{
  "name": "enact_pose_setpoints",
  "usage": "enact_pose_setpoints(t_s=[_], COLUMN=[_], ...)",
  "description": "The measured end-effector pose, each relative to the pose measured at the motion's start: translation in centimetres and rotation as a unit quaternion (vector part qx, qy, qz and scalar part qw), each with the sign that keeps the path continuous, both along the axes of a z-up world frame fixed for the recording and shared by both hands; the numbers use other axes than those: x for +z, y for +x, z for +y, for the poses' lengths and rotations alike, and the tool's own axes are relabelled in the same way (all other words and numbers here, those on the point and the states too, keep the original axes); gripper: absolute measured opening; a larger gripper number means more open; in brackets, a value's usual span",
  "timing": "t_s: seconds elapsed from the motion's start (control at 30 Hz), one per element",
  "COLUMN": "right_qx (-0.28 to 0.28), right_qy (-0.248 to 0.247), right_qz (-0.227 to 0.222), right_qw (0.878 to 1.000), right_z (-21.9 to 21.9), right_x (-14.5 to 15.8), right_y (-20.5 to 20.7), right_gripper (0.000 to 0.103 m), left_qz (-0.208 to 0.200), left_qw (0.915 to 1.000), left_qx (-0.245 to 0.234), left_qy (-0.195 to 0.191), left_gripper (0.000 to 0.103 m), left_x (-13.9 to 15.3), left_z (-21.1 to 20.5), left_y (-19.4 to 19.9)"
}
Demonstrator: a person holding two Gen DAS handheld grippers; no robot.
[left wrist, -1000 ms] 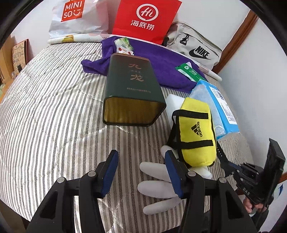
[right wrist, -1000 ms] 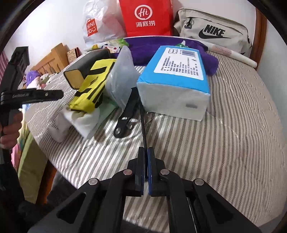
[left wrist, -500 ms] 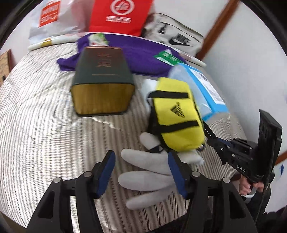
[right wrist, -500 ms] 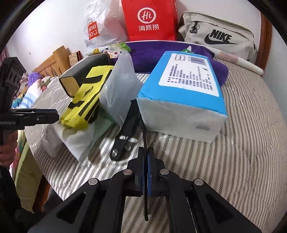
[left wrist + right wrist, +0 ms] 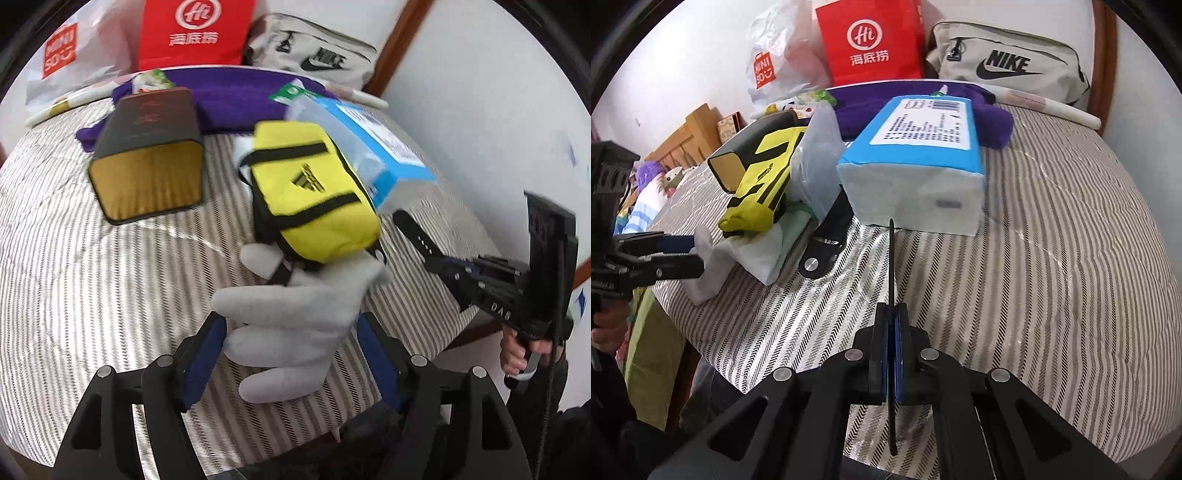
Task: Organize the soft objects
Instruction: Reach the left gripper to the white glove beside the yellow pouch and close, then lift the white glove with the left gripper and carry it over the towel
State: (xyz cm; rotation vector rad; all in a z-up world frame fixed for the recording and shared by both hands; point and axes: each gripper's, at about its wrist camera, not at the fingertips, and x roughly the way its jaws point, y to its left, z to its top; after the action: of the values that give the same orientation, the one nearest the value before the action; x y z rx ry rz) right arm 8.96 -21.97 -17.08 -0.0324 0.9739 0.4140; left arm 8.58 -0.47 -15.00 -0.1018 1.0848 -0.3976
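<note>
- The glove looks light and limp, so it should fold and drape when lifted; a pinch across the palm would gather more cloth than one on a loose finger.
- It is pale grey knit, fingers pointing to about 8 o'clock in the left wrist view, its cuff tucked under the yellow pouch.
- It lies on the striped bed, near the front edge, with the tin at 11 o'clock from it.
- The left gripper is opening, its blue pads either side of the glove and not visibly pressing on it.
- The right gripper is pressed together on a thin black strap, pointing toward the tissue pack.
</note>
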Motion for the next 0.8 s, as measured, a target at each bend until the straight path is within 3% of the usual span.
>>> enact_pose_setpoints(t_s=[0.07, 0.23, 0.3, 0.37, 0.53, 0.8], right_qx=[-0.002, -0.004, -0.004, -0.004, -0.005, -0.007], right_qy=[0.001, -0.002, -0.003, -0.005, -0.007, -0.005], right_qz=[0.002, -0.004, -0.005, -0.006, -0.004, -0.010], right_qw=[1.000, 1.000, 1.000, 1.000, 1.000, 1.000], right_z=[0.0, 0.2, 0.2, 0.2, 0.1, -0.2], right_x=[-0.2, -0.3, -0.3, -0.3, -0.2, 1.2], right_y=[0.0, -0.2, -0.2, -0.2, -0.3, -0.2], right_gripper=[0.003, 0.003, 0.003, 0.003, 0.003, 0.003], left_qz=[0.004, -0.035, -0.051, -0.061, -0.043, -0.078], left_qw=[0.9998, 0.9975, 0.9955, 0.9930, 0.9981, 0.9938], left_qx=[0.000, 0.007, 0.013, 0.012, 0.020, 0.079], left_qy=[0.018, 0.061, 0.079, 0.100, 0.040, 0.007], left_gripper=[0.071, 0.071, 0.063, 0.039, 0.020, 0.020], left_x=[-0.6, -1.0, -1.1, -1.0, 0.3, 4.1], left_z=[-0.8, -2.4, -2.6, -2.5, 0.1, 4.9], left_y=[0.1, 0.1, 0.1, -0.2, -0.2, -0.9])
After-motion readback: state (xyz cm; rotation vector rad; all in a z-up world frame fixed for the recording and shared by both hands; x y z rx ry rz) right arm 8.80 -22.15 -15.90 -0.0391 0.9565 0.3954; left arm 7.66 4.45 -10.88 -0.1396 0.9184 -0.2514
